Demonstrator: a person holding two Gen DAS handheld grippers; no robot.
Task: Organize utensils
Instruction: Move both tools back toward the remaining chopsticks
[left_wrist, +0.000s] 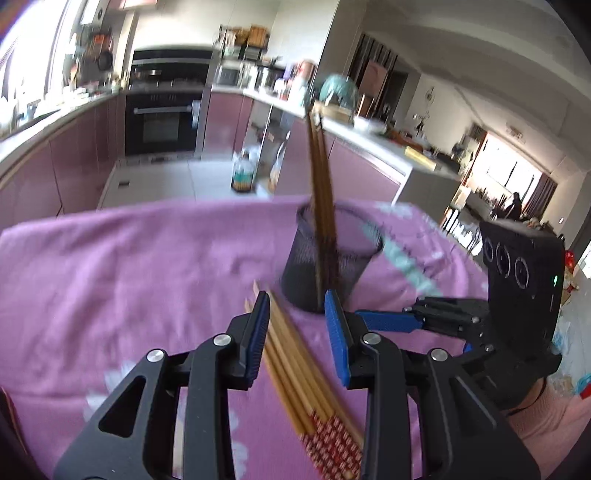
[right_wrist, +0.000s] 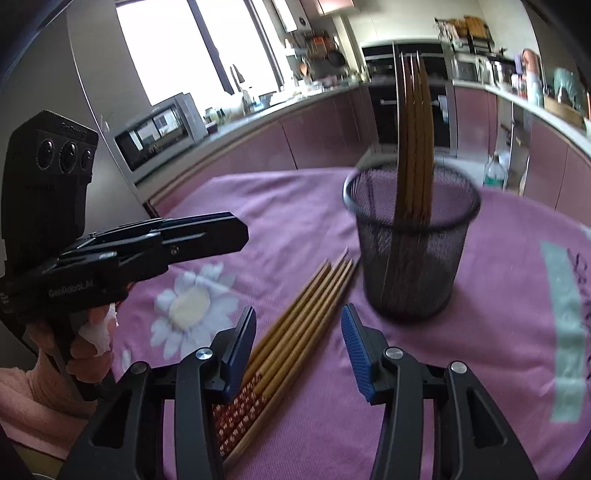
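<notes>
Beside round mesh cup (right_wrist: 410, 258), slender wooden chopsticks (right_wrist: 303, 317).

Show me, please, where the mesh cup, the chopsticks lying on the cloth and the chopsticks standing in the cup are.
mesh cup (right_wrist: 410, 273): right wrist view, front wall.
lying chopsticks (right_wrist: 299, 325): right wrist view, middle of bundle.
standing chopsticks (right_wrist: 415, 122): right wrist view, upper shafts.

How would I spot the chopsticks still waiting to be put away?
Find the pink cloth over the table, then the black mesh cup on it. Beside its base lies a flat bundle of chopsticks; unlike the ones standing upright in the cup, these have red patterned ends.
</notes>
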